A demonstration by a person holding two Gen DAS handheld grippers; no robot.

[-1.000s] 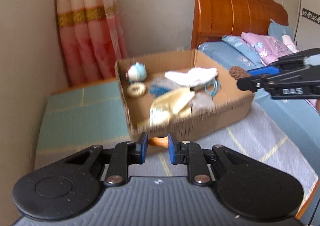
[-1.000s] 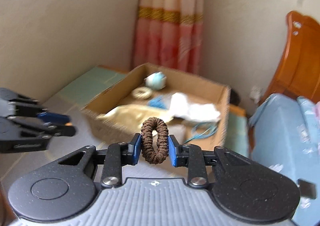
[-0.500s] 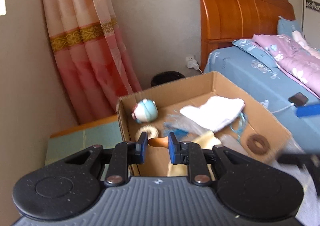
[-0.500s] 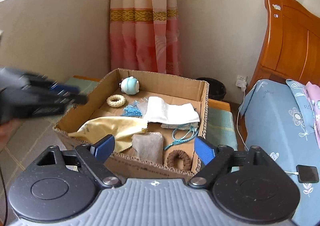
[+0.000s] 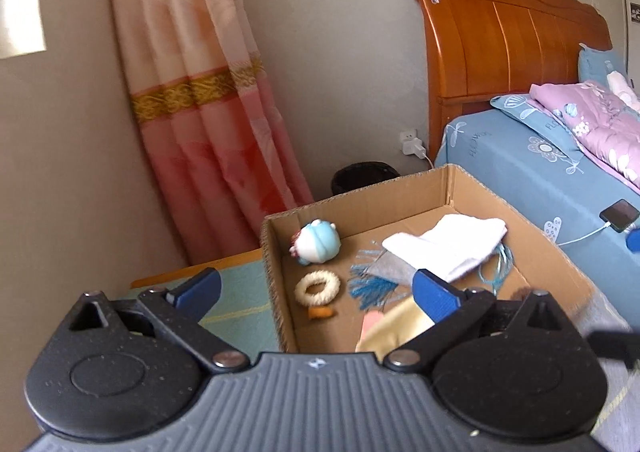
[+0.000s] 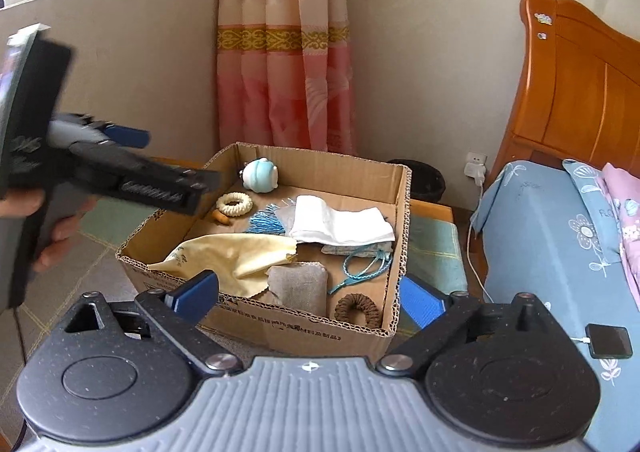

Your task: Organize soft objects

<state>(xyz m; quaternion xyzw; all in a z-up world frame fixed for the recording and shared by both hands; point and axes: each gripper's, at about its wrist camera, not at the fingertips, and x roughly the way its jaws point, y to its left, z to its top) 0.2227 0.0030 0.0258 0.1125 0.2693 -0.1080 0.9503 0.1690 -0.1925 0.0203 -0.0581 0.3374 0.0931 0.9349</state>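
An open cardboard box point(image 6: 304, 328) holds a blue plush toy point(image 6: 260, 174), a cream ring point(image 6: 235, 203), a white cloth point(image 6: 340, 226), a yellow cloth point(image 6: 236, 252) and a grey pouch point(image 6: 298, 288). A brown scrunchie point(image 6: 357, 310) lies in its near right corner. A small orange piece point(image 5: 320, 312) lies on the box floor beside the cream ring point(image 5: 318, 288). My left gripper point(image 5: 316, 290) hovers over the box's left side, its jaws opening with nothing between them. Just in front of the box, my right gripper point(image 6: 310, 294) has its jaws opening too, also with nothing between them.
A bed with blue sheets point(image 6: 560, 236) and a wooden headboard point(image 5: 500, 39) stands to the right, with a charging phone point(image 6: 608, 340) on it. A black bin point(image 5: 364, 175) and a pink curtain point(image 6: 284, 71) are behind the box. A hand point(image 6: 60, 236) holds the left gripper.
Both grippers have gone from shut to open. The right one let the brown scrunchie fall into the box; the left one moved over the box and dropped the orange piece beside the cream ring.
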